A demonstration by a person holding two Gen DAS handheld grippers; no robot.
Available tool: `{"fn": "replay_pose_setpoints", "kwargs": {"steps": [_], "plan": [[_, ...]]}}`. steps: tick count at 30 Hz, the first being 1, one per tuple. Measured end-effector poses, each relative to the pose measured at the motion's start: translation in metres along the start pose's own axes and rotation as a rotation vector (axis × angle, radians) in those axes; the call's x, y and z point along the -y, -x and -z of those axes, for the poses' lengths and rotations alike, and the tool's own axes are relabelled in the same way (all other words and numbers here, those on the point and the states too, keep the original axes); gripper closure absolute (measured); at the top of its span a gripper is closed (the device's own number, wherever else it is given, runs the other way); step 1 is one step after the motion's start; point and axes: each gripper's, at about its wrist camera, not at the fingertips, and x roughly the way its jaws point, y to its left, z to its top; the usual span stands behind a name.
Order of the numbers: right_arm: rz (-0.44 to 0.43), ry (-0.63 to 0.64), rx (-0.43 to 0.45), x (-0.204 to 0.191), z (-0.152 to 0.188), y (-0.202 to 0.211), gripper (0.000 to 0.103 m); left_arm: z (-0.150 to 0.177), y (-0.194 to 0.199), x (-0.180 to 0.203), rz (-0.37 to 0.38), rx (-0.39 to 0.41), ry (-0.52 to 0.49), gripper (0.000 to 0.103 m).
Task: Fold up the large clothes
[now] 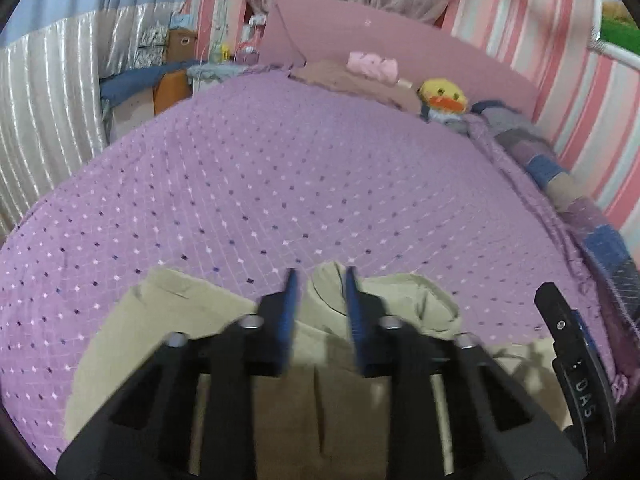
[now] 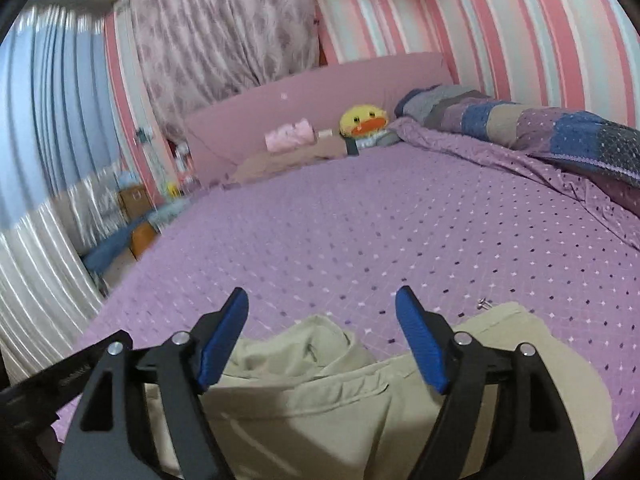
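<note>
With the beige cotton garment rumpled on the purple dotted bedspread, right tool gapes wide above it; left tool hovers narrowly parted, empty. Best pinch one edge layer only.

A purple diamond-patterned bedspread covers the bed beneath a pink headboard, pink-striped wallpaper, floral curtain and yellow duck plush.

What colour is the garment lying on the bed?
Plain khaki beige garment, lying on the purple dotted bedspread; it shows best in the right wrist view.
</note>
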Motion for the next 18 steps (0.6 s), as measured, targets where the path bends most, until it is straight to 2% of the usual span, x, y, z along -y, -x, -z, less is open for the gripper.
{"fn": "replay_pose_setpoints", "kwargs": {"steps": [1, 4, 8, 13, 18], "plan": [[0.017, 0.038, -0.026, -0.004, 0.004, -0.012, 0.027, 0.003, -0.013, 0.004, -0.023, -0.016, -0.019, 0.1], [0.064, 0.088, -0.079, -0.004, 0.013, -0.04, 0.027, 0.012, -0.047, 0.01, -0.084, -0.047, -0.089, 0.102], [0.053, 0.046, -0.157, 0.009, 0.02, -0.073, 0.027, 0.017, -0.072, -0.015, -0.095, -0.083, -0.072, 0.103], [0.076, 0.104, -0.157, 0.0, 0.029, -0.088, 0.027, 0.019, -0.079, -0.011, -0.107, -0.047, -0.143, 0.103], [0.069, 0.1, -0.16, 0.003, 0.033, -0.099, 0.027, 0.018, -0.094, 0.0, -0.088, -0.04, -0.152, 0.103]]}}
